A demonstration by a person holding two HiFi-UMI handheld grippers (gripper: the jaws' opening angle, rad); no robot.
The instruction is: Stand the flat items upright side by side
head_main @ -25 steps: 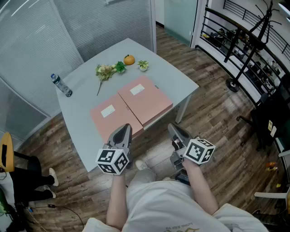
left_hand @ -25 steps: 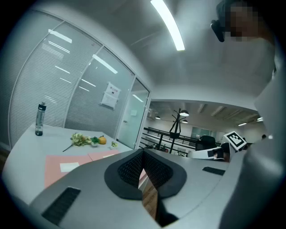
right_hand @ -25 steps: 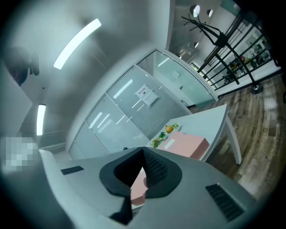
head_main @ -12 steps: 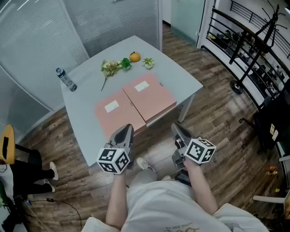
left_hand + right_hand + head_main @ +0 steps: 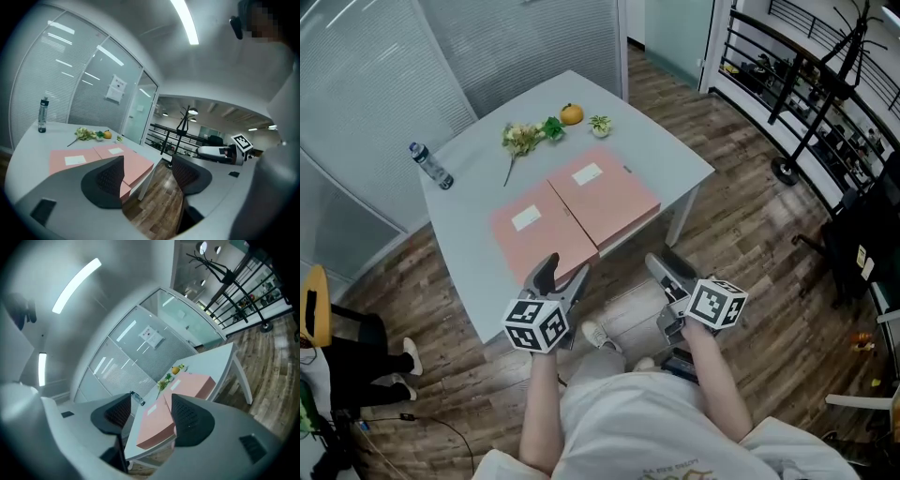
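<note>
Pink folders (image 5: 536, 236): lay flat, side by side, just ahead of us.
Left gripper (image 5: 563, 270): nearer, by their near edge; jaws just opened, empty.
Right gripper (image 5: 667, 270): off right; just opened, empty.

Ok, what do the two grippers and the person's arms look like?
The left gripper and right gripper match: grey bodies, dark textured claws, each bearing a white cube with black square markers. Forearms bare; white shirt.
</note>
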